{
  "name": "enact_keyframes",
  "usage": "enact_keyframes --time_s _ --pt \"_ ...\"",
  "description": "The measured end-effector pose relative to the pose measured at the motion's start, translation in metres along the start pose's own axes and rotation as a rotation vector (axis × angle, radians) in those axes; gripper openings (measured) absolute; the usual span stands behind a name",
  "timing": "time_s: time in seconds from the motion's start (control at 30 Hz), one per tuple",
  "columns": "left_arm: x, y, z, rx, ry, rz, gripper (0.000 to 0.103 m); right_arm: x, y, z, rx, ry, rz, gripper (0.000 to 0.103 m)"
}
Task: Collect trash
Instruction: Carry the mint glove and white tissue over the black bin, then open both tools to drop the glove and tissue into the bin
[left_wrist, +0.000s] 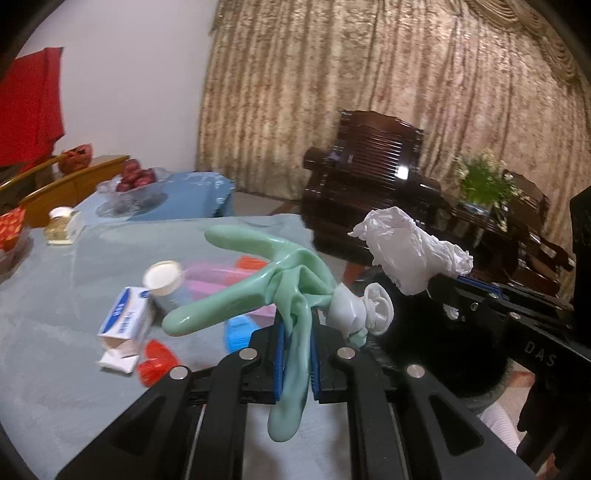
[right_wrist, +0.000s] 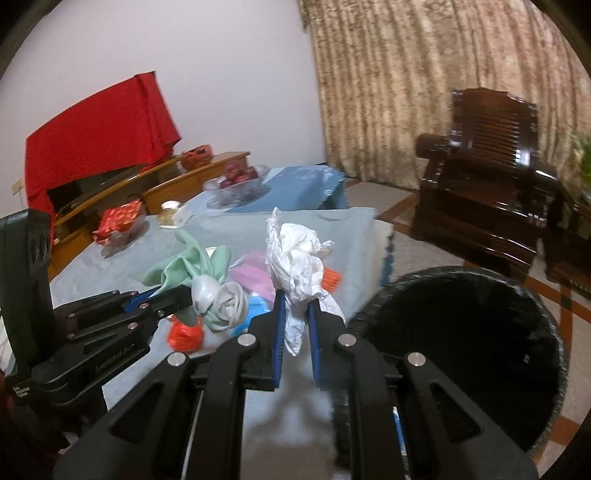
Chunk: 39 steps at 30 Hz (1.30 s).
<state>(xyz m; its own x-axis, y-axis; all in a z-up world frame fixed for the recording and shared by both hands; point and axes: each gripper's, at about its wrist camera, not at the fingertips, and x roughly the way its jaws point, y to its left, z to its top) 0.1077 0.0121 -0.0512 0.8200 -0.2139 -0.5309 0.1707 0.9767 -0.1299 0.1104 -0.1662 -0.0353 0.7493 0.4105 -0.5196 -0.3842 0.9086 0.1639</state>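
Carrying trash to the bin (right_wrist: 461, 354) | left gripper (left_wrist: 295, 354) squeezes green glove (left_wrist: 258, 288) | right gripper (right_wrist: 295, 325) squeezes white tissue (right_wrist: 299, 266) | next: move over bin beside table edge (right_wrist: 369, 236), let go

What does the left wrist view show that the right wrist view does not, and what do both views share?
Only the left wrist view shows the blue-and-white carton lying on the table, the white-lidded cup beside it, and the potted plant. Only the right wrist view shows the black bin's open mouth, and the red-wrapped box. Both show the green glove shut in the left gripper, the crumpled white tissue shut in the right gripper, the fruit bowl and the wooden armchair.
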Motion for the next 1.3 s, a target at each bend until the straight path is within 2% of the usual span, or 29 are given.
enact_keyframes --time_s 0.53,0.83,1.07,1.2,1.3 --pt "0.051 -0.096 0.013 0.115 0.011 -0.154 0.011 -0.04 -0.084 -0.022 0.09 -0.022 -0.196 0.011" --pt "0.085 -0.145 0.004 0.169 0.077 -0.221 0.011 -0.042 -0.133 -0.052 0.169 0.028 -0.296 0.011" --pt "0.107 -0.167 -0.004 0.201 0.122 -0.233 0.012 -0.029 -0.15 -0.073 0.206 0.076 -0.335 0.012" --pt "0.116 -0.171 -0.003 0.212 0.139 -0.24 0.014 -0.026 -0.156 -0.08 0.216 0.095 -0.35 0.017" --pt "0.12 -0.174 -0.003 0.206 0.155 -0.242 0.022 -0.026 -0.158 -0.083 0.222 0.109 -0.375 0.039"
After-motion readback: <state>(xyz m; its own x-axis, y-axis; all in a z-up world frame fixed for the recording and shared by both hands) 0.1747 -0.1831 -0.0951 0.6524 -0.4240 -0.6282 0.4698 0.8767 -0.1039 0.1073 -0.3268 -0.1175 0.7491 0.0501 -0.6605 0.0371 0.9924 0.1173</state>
